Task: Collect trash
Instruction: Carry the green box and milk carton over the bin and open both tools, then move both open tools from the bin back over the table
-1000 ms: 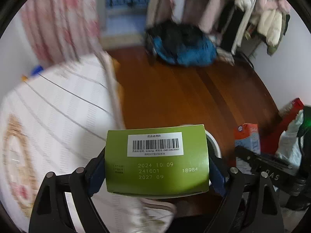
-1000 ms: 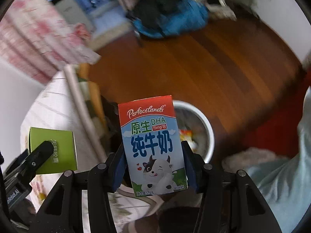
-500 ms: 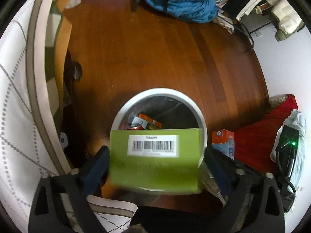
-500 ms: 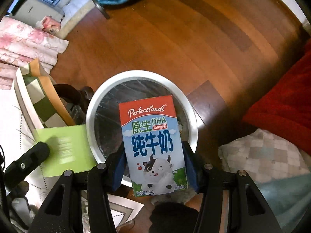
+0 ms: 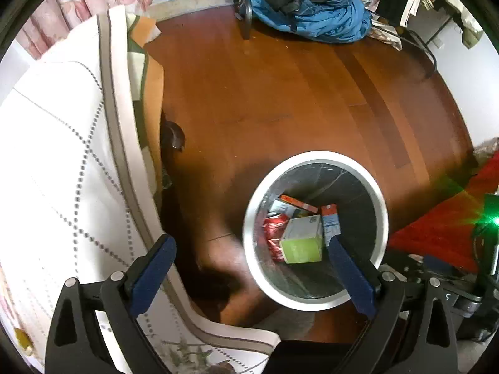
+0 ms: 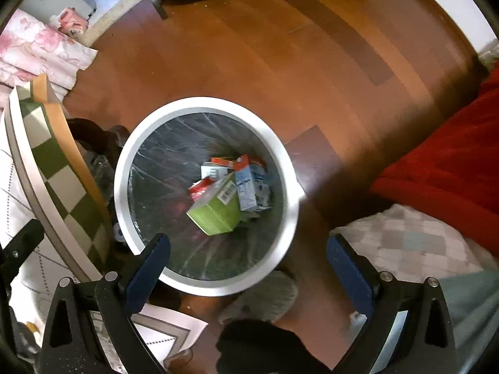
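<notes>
Right wrist view: I'm looking straight down into the trash bin [image 6: 282,237], which sits centre-left of frame on the wood floor [image 6: 280,46].
Right gripper [image 6: 248,263]: jaws spread wide, nothing between them, hanging over the bin's lower rim.
Left gripper [image 5: 251,263]: same deal, wide apart and empty; the bin [image 5: 315,301] shows lower right of centre in the left wrist view, so this claw sits off to the bin's left edge.
Green box [image 6: 215,208]: down at the bottom of the bin, tilted, long axis running lower left to upper right, barcode face up.
Milk carton [image 6: 249,187]: lying right beside the green box, touching it on its right, red top toward the upper part of the frame.
Other stuff in there: a red wrapper [image 6: 201,187] and an orange-edged pack [image 6: 223,161] underneath.
Which claw's nearer: I'd say the right one, it's more squarely over the opening.
My read: both pieces are binned, so next up is pulling away toward the bedspread [image 5: 56,168] side to look for more trash. Can't see any from here though.
</notes>
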`<state>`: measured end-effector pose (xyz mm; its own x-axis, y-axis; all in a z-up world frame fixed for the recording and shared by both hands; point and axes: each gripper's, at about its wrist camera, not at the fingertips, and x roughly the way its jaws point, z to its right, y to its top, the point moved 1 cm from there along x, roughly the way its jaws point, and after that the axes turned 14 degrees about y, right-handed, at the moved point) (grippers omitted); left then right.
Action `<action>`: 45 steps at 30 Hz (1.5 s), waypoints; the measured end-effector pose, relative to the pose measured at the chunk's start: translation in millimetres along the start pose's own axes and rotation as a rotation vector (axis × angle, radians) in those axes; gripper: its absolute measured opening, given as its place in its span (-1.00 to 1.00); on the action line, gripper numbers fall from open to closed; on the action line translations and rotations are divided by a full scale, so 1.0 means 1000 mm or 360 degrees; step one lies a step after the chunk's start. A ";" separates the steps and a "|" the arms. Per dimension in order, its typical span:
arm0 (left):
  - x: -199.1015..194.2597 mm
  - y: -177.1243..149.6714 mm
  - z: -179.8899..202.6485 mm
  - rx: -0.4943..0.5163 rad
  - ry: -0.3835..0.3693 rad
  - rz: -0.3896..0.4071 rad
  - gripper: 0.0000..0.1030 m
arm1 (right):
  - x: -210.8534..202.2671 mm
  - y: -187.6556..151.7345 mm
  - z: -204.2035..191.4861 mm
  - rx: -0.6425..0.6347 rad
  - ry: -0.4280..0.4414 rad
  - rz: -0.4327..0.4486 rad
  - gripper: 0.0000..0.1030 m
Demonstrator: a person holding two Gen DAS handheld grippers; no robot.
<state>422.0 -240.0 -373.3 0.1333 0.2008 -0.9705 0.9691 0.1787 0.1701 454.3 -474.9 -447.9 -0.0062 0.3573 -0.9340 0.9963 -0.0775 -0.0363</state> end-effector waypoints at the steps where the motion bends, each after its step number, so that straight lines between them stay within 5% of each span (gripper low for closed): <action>1: -0.001 -0.001 -0.001 0.0001 0.0009 0.0003 0.95 | -0.002 -0.002 -0.001 -0.0002 -0.0009 0.0000 0.97; 11: -0.035 -0.004 0.000 0.0030 0.0043 0.0109 0.95 | -0.044 -0.018 -0.011 -0.0039 -0.0039 0.0070 0.97; 20: -0.102 -0.012 -0.015 0.0049 0.0007 0.0279 0.95 | -0.126 -0.044 -0.035 -0.0091 0.0039 0.0277 0.97; 26: -0.165 -0.016 -0.070 -0.0091 -0.0040 0.0461 0.95 | -0.190 -0.065 -0.093 -0.0238 0.0133 0.0452 0.97; 30: -0.191 -0.023 -0.141 -0.0246 0.0018 0.0546 0.95 | -0.207 -0.079 -0.159 -0.0396 0.0226 0.0476 0.97; 37: -0.173 -0.090 -0.296 -0.0531 0.0424 0.0517 0.95 | -0.154 -0.128 -0.297 -0.0699 0.0364 0.0303 0.97; 45: -0.068 -0.226 -0.421 -0.0888 0.0627 0.0097 0.95 | -0.015 -0.225 -0.422 -0.0943 0.0494 -0.0072 0.95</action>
<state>106.1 111.7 -273.8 -0.0034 0.5429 -0.8398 0.6961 0.6042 0.3878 266.0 -69.7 -275.5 -0.1125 0.6064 -0.7872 0.8746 0.4365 0.2113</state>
